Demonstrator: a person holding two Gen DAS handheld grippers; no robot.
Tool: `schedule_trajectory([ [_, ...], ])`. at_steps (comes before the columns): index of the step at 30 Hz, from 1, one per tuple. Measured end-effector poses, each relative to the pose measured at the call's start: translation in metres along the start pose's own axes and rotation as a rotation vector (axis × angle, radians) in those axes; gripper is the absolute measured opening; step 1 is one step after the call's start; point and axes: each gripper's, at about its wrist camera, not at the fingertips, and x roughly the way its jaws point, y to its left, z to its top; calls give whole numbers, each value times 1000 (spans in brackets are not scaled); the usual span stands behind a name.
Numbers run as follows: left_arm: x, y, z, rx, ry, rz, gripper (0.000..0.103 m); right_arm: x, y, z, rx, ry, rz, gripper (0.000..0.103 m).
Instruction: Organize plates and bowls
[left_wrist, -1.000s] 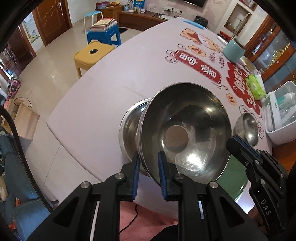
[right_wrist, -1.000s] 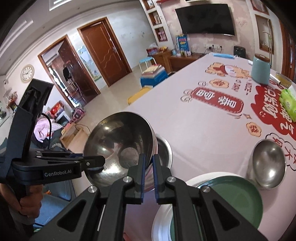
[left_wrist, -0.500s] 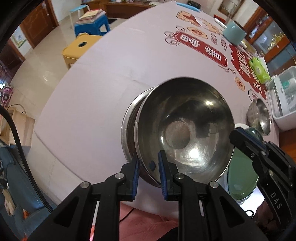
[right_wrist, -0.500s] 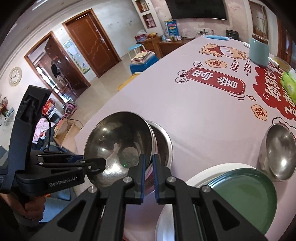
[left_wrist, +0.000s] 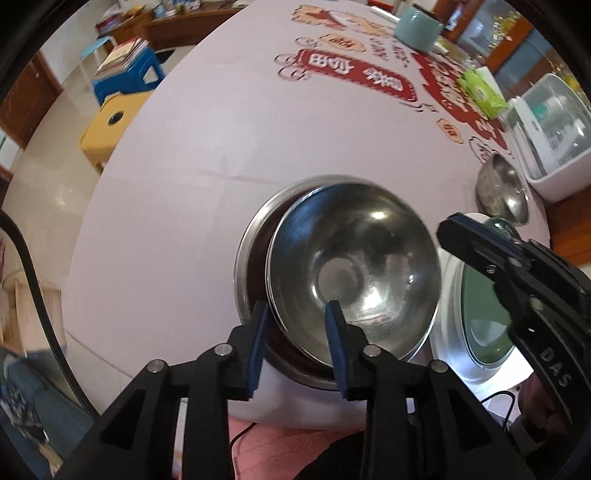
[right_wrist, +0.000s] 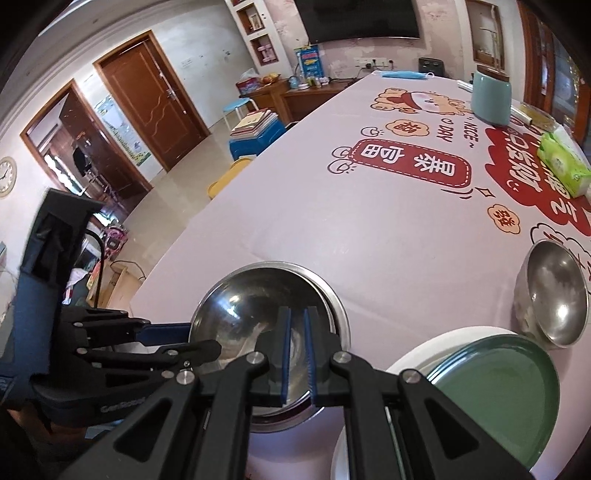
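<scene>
A steel bowl (left_wrist: 354, 273) sits nested, a little tilted, inside a wider steel bowl (left_wrist: 255, 236) near the table's front edge. My left gripper (left_wrist: 295, 325) is open, its fingers on either side of the inner bowl's near rim. My right gripper (right_wrist: 297, 347) is shut and empty, just above the nested bowls (right_wrist: 258, 295). A green plate (right_wrist: 495, 384) lies on a white plate (right_wrist: 413, 362) to the right. A small steel bowl (right_wrist: 557, 291) stands beyond them.
The pink tablecloth (right_wrist: 332, 221) has red prints. A teal canister (right_wrist: 491, 96), a green tissue pack (right_wrist: 561, 162) and a white plastic box (left_wrist: 550, 133) stand at the far right. Yellow and blue stools (left_wrist: 107, 122) stand left of the table.
The held bowl came down into the wider bowl. My left gripper opened and let go of its rim. My right gripper stayed shut and hovers over the bowls.
</scene>
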Motion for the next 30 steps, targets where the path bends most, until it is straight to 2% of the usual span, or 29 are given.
schedule_trajectory([
  [3, -9, -2, 3, 36, -28, -4, 35, 0, 0, -1, 20, -4, -14, 7],
  [6, -16, -5, 6, 64, -62, -11, 52, -1, 0, -1, 36, -12, -26, 7],
  [7, -17, -6, 7, 70, -65, -12, 54, -2, -1, -2, 41, -16, -31, 7],
  [12, -22, -9, 11, 86, -79, -12, 57, -10, -3, -3, 53, -31, -58, 7],
  [13, -25, -11, 13, 85, -94, -15, 61, -14, -3, -5, 52, -41, -63, 7],
  [19, -42, -27, 16, 83, -192, -29, 62, -42, -15, -10, 57, -120, -100, 7],
  [23, -56, -46, 16, 81, -280, -46, 63, -64, -22, -16, 35, -190, -126, 7],
  [25, -60, -58, 15, 80, -313, -51, 68, -74, -28, -20, 20, -216, -141, 7],
  [30, -58, -93, 15, 97, -326, -35, 69, -93, -42, -29, -25, -250, -195, 7],
])
